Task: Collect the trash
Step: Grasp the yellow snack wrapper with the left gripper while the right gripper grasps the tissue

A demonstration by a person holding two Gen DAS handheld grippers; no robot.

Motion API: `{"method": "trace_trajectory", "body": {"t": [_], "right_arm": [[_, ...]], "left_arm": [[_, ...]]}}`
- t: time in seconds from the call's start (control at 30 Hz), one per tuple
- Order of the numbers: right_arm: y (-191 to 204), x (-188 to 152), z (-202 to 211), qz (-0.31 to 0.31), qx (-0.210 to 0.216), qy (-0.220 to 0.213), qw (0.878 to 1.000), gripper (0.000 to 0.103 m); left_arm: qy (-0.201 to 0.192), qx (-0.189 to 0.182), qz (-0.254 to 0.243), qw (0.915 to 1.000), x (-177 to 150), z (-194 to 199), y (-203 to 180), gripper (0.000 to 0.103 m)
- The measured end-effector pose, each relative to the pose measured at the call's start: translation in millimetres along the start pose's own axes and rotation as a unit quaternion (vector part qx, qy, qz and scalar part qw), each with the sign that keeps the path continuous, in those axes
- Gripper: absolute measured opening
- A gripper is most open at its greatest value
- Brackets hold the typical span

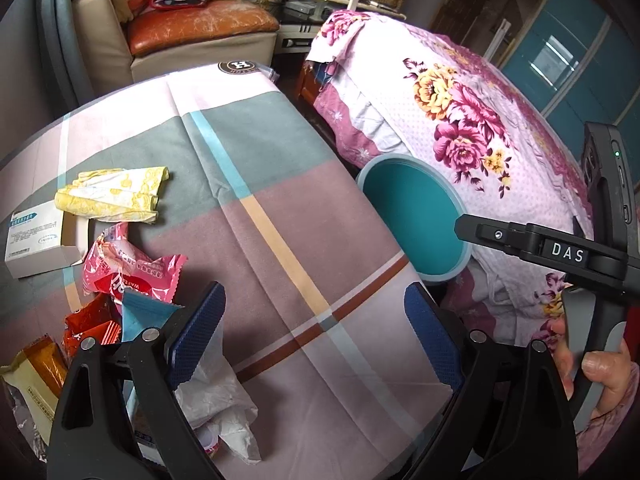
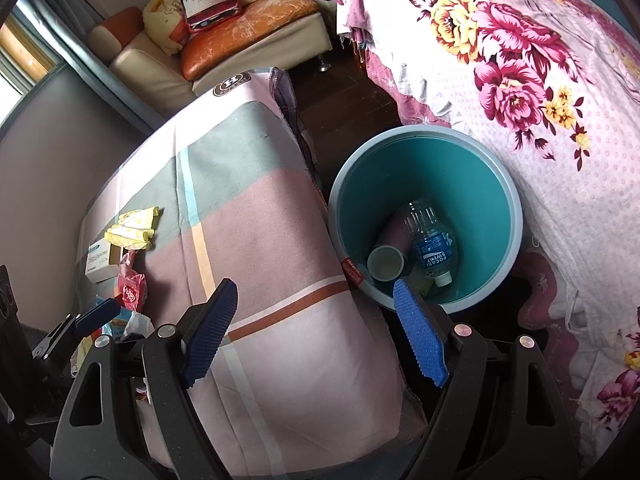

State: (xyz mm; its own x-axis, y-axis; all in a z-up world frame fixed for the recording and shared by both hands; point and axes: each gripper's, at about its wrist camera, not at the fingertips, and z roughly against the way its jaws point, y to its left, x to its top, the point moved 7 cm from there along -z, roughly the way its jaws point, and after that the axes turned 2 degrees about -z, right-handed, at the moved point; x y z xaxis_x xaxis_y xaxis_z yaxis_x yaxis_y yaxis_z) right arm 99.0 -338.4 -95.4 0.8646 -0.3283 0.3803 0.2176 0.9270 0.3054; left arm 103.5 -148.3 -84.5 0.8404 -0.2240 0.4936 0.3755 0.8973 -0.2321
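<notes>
Since trash goes in the round teal plastic bin (image 2: 472, 184) standing just off the table's right edge, beside the floral-covered bed (image 2: 540, 80), a clear plastic bottle (image 2: 430, 240) & paper cup (image 2: 385, 262) already lie inside. Crumpled wrappers, pink, orange & white (image 1: 132, 276), w/ a small white carton (image 1: 38, 240), sit at the checked-cloth table's (image 1: 280, 200) left edge. Left gripper (image 1: 312, 332) & right gripper (image 2: 316, 328): fingers apart, nothing held.

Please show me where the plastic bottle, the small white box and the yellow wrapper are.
plastic bottle (image 2: 434, 250): right wrist view, its blue label.
small white box (image 1: 38, 240): left wrist view, its top face.
yellow wrapper (image 1: 114, 194): left wrist view, its middle.
</notes>
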Motion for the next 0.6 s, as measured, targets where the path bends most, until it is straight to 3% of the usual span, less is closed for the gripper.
{"method": "trace_trajectory", "body": {"t": [0.33, 0.6], "right_arm": [[65, -31, 0, 0.056, 0.01, 0.018, 0.998, 0.081], [117, -74, -23, 0.101, 0.039, 0.069, 0.992, 0.081]], "left_arm": [[-0.035, 0.03, 0.049, 0.9977, -24, 51, 60, 0.096], [-0.06, 0.06, 0.108, 0.9905, -48, 92, 119, 0.097]]}}
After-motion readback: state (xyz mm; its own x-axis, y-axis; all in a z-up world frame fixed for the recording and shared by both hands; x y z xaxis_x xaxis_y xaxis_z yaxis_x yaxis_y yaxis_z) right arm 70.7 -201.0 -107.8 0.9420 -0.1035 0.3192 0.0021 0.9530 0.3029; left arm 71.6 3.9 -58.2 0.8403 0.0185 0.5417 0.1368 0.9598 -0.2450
